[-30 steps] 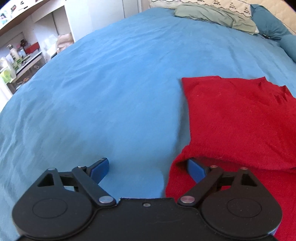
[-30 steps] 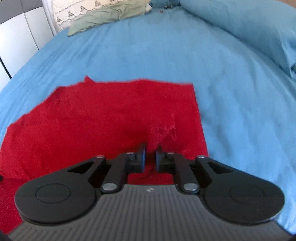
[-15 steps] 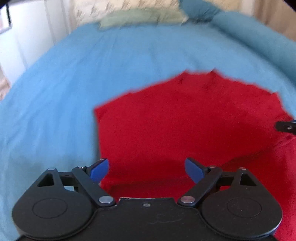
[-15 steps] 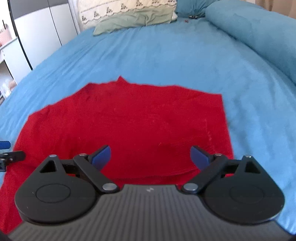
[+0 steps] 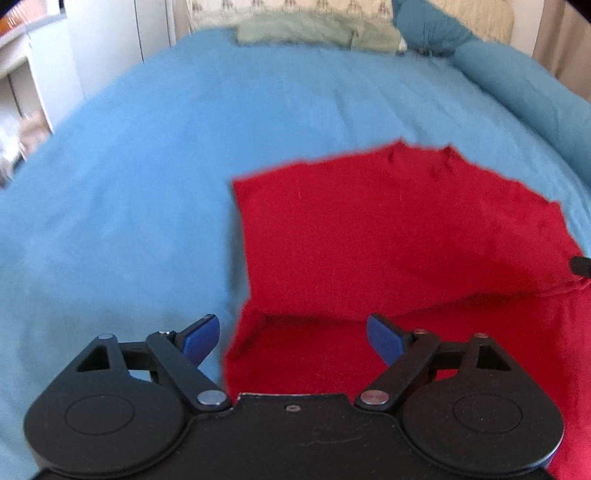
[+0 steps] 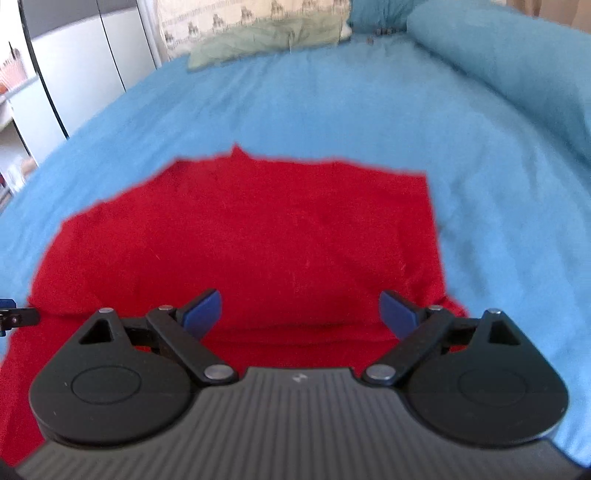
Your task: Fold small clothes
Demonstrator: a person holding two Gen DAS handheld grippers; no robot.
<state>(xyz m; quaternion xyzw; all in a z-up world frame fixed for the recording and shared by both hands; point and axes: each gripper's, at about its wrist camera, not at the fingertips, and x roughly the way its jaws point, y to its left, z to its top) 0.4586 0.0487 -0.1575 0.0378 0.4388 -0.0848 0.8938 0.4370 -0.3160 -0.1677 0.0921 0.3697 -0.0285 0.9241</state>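
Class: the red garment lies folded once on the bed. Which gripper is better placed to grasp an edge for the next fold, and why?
Left, probably. The left gripper is open astride the red garment's side edge; the right gripper is open over its middle.

Left fingers (image 5: 201, 338) spread, nothing between them except the red cloth's (image 5: 388, 236) folded edge lying flat below. Bed (image 5: 147, 166) ahead and left of them is open sheet. Right fingers (image 6: 397, 314) spread over the cloth too. Far ahead: pillows (image 6: 258, 33); right of right fingers: rolled duvet (image 6: 517, 62).
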